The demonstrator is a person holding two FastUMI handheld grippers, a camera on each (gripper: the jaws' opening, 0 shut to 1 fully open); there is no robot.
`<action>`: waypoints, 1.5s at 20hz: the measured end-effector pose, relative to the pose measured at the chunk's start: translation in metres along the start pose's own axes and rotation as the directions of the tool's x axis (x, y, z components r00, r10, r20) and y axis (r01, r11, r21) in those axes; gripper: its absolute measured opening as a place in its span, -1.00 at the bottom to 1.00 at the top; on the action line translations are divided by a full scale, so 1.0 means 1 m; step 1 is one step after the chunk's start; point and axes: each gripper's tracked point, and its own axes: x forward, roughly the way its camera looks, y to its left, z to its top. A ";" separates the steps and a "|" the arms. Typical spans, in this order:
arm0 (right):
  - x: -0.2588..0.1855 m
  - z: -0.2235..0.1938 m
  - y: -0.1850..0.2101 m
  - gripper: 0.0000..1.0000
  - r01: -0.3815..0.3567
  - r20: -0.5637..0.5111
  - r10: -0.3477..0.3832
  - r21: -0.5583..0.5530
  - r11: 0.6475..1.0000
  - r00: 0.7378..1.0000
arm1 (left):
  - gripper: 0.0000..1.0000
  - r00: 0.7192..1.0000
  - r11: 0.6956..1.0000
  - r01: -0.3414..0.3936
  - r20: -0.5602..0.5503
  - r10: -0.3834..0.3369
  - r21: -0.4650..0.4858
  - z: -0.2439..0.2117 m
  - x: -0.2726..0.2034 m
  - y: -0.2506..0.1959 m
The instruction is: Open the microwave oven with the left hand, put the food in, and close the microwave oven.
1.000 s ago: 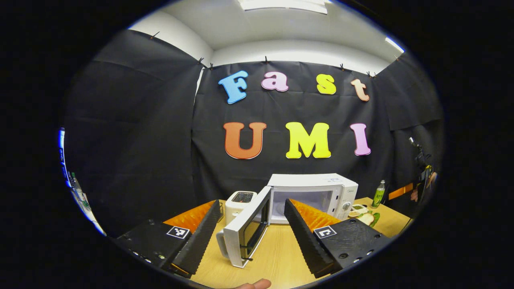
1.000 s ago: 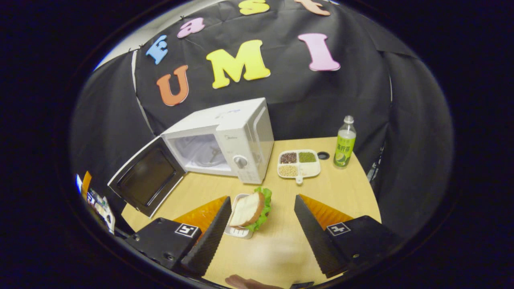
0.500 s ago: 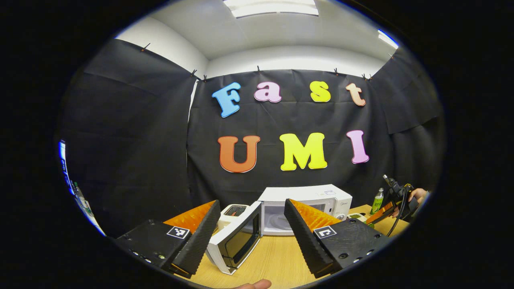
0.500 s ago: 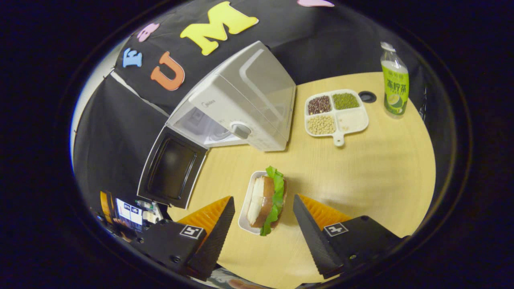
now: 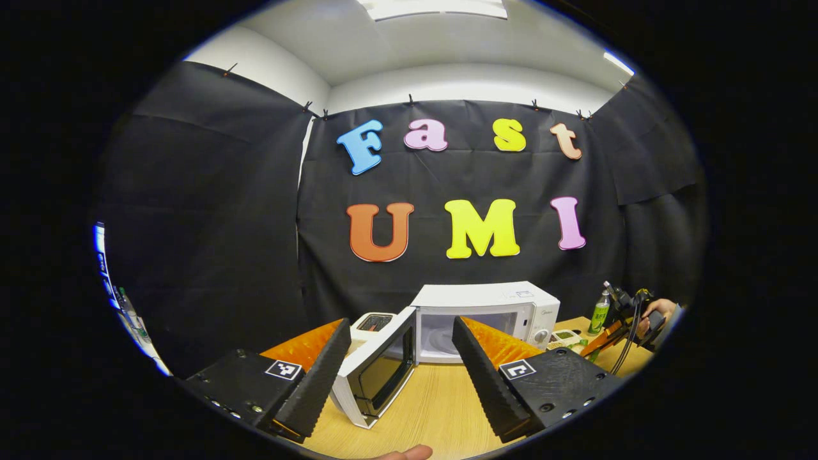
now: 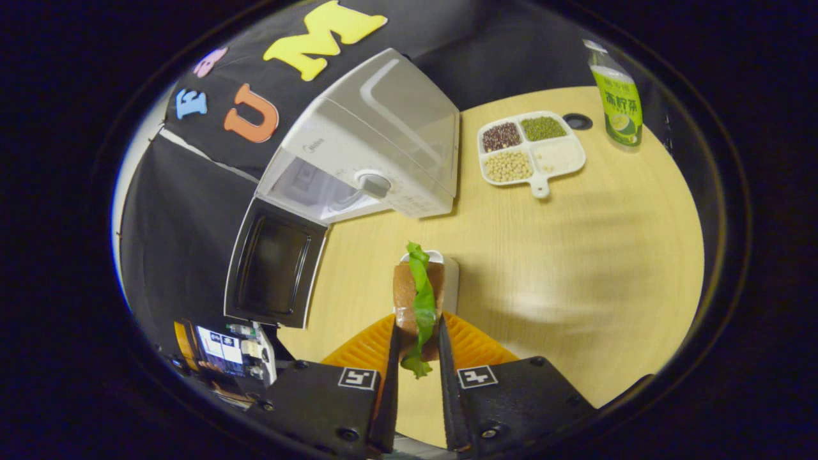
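Clamping a sandwich [image 6: 418, 300] edge-on, right gripper [image 6: 416, 348] has both fingers pressed to the bread, lettuce hanging between them. White dish [image 6: 448, 281]: on bench [image 6: 575, 255] just ahead of the fingertips, behind the sandwich. Microwave oven [image 6: 370, 153]: ahead and to the left of this gripper, door [image 6: 275, 265] swung wide. Left gripper [image 5: 399, 364]: fingers spread wide, holding nothing, open door between them. Divided tray [image 6: 530, 147] and bottle [image 6: 617, 96]: far ahead, to the right.
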 end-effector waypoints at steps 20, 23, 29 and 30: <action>-0.005 -0.064 0.181 -0.51 0.429 0.485 -0.079 -0.672 0.604 0.871 | 0.92 0.998 0.995 -0.061 -0.017 0.060 -0.083 -0.042 -0.017 0.094; 0.028 -0.059 0.200 -0.35 0.391 0.494 -0.047 -0.624 0.677 0.868 | 0.91 0.998 0.995 -0.063 -0.014 0.062 -0.077 -0.046 -0.019 0.102; 0.092 -0.009 0.218 -0.35 0.303 0.576 -0.013 -0.411 0.860 0.817 | 0.91 0.999 0.997 -0.045 -0.004 0.044 -0.070 -0.047 -0.026 0.108; 0.103 0.000 0.220 -0.35 0.268 0.582 -0.002 -0.370 0.890 0.813 | 0.92 0.999 0.997 -0.041 0.011 0.041 -0.063 -0.042 -0.028 0.108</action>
